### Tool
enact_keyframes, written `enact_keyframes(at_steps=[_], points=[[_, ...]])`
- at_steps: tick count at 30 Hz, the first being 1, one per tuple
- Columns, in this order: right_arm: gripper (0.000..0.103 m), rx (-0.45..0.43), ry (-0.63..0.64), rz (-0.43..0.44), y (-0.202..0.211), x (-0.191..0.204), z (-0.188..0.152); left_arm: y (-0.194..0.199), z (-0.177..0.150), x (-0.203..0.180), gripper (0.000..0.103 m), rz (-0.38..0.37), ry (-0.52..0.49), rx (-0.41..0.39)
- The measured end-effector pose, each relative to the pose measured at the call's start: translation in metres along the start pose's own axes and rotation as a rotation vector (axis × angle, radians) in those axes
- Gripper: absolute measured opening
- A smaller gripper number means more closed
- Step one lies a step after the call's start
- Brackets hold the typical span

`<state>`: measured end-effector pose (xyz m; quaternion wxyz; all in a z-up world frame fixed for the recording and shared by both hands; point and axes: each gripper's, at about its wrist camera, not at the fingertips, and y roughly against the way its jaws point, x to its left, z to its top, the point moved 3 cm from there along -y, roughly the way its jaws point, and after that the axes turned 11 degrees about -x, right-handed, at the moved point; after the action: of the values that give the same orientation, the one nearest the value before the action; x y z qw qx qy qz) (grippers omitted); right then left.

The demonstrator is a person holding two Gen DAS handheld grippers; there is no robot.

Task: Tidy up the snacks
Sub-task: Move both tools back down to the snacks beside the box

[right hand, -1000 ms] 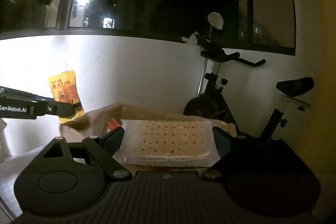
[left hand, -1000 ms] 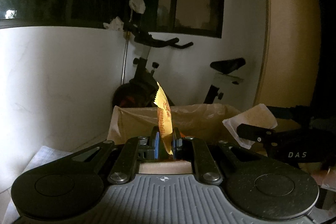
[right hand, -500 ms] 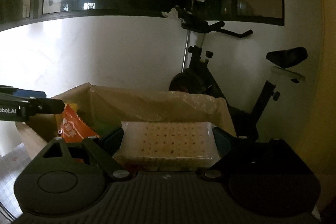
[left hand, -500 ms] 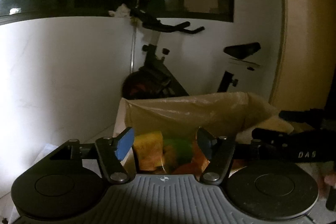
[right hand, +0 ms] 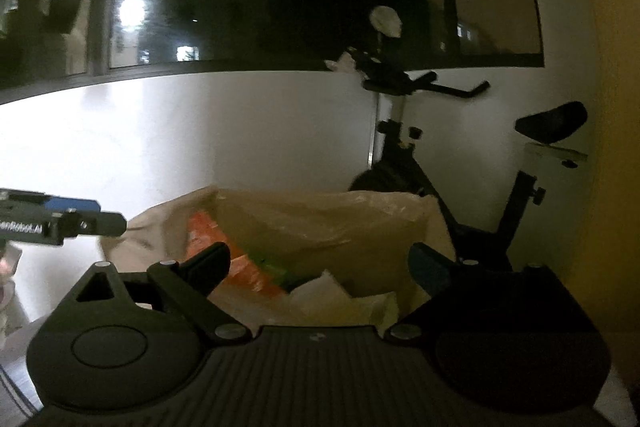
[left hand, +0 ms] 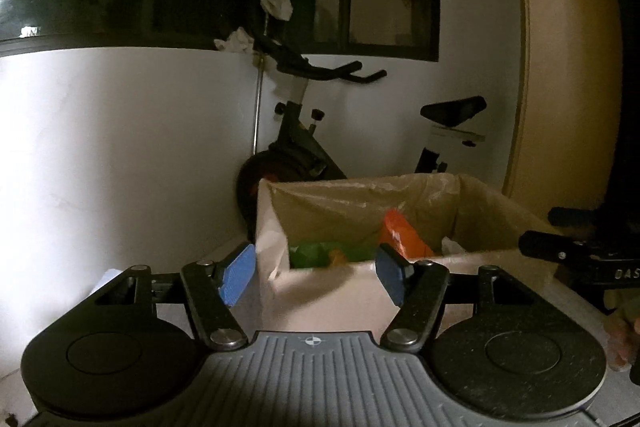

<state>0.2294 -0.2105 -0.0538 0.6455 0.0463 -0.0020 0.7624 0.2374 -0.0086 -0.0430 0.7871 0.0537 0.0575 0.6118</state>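
Both claws hang empty in front of the open cardboard box lined with a thin plastic bag (left hand: 400, 203), so the step in hand looks like the end of a drop-off. The left gripper (left hand: 314, 273) stands released, its blue pads apart with nothing between them, just short of the box's near wall. The right gripper (right hand: 320, 267) has its jaws opening wider, also with nothing pressed between them — only the box's contents show in the gap. Those contents are the snacks: an orange foil snack packet (left hand: 402, 233) leaning against the liner, a green wrapper (left hand: 320, 253) beside it, and a pale white packet (right hand: 332, 293) lying near the front edge (too dim to read any label). Next, I judge, each hand must draw back clear of the liner and find another loose snack — none shows here.
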Motion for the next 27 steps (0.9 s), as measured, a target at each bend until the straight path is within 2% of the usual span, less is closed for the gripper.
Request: enact_keyframes(at_steps=[6, 9, 14, 23, 27], points=[[0.094, -0.016, -0.049, 0.034, 0.029, 0.01, -0.016, 0.018, -0.02, 0.003, 0.068, -0.005, -0.009, 0.025], [0.086, -0.015, -0.042, 0.027, 0.039, 0.014, -0.026, 0.018, -0.033, 0.002, 0.066, -0.008, -0.008, 0.06], [0.084, -0.011, -0.042, -0.001, 0.048, 0.015, -0.042, 0.013, -0.051, -0.003, 0.066, -0.011, 0.01, 0.103], [0.078, 0.057, -0.069, -0.033, 0.056, 0.014, -0.078, 0.006, -0.078, -0.011, 0.065, 0.017, 0.001, 0.188], [0.074, 0.119, -0.085, -0.024, 0.053, 0.02, -0.1, 0.007, -0.087, -0.011, 0.065, 0.028, 0.002, 0.212]])
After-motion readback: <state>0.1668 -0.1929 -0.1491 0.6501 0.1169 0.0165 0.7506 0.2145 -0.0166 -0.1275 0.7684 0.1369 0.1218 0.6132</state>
